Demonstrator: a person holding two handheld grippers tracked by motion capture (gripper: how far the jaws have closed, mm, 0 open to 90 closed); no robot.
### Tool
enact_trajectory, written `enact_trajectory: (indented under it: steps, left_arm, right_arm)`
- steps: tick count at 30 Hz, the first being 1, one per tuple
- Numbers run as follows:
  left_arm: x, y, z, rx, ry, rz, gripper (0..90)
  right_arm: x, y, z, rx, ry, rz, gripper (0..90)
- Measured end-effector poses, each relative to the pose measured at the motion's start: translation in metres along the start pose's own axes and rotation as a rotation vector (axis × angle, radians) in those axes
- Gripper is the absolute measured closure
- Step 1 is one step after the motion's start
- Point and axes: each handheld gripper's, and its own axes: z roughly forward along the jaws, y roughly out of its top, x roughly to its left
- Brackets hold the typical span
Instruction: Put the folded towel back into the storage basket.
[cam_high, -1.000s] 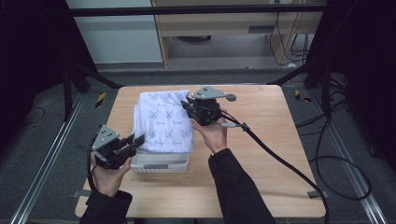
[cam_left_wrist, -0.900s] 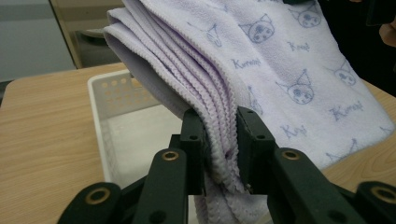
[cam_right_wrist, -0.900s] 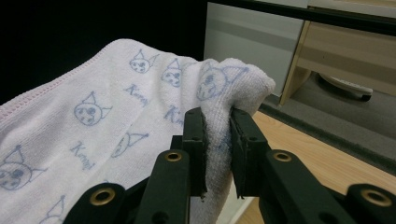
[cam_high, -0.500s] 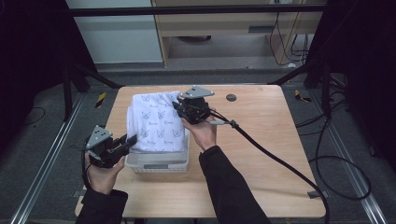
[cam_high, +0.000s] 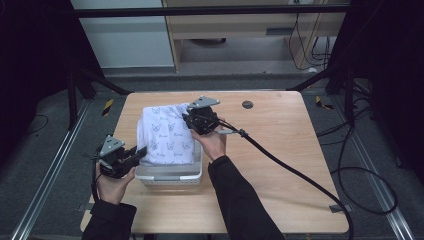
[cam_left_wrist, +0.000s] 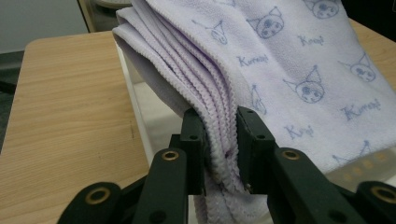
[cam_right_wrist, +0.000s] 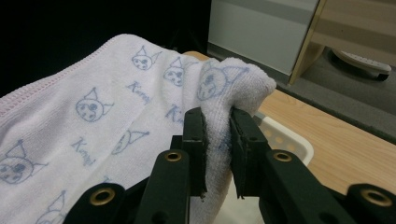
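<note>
Left gripper (cam_high: 131, 156), in the hand at the table's left edge, is clamped on the stacked hems of a folded lavender towel (cam_high: 167, 135), its jaws pinching several layers so the fold cannot fan open. Between the two hands, the towel, printed with cat faces, hangs across a white basket (cam_high: 172, 174) on the wooden table (cam_high: 280, 165), spread flat apparently to settle inside. Right gripper (cam_high: 195, 120), at the far corner, grips a bunched fold, keeping that end level; how much cloth already rests on the basket floor cannot be told.
</note>
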Motion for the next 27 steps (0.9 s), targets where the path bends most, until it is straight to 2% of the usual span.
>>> enact_trajectory:
  steps: [4, 11, 27]
  left_arm:
    - [0.002, -0.003, 0.004, 0.014, 0.005, 0.001, 73.2]
    - [0.002, -0.008, 0.014, 0.046, 0.014, 0.007, 73.2]
    - [-0.002, -0.019, 0.031, 0.109, 0.031, 0.037, 73.1]
  right_arm:
    - [0.0, -0.004, 0.007, 0.016, -0.002, 0.008, 77.7]
    - [0.001, -0.014, 0.017, 0.052, -0.016, -0.013, 77.6]
    - [-0.003, -0.033, 0.028, 0.102, -0.019, 0.009, 77.2]
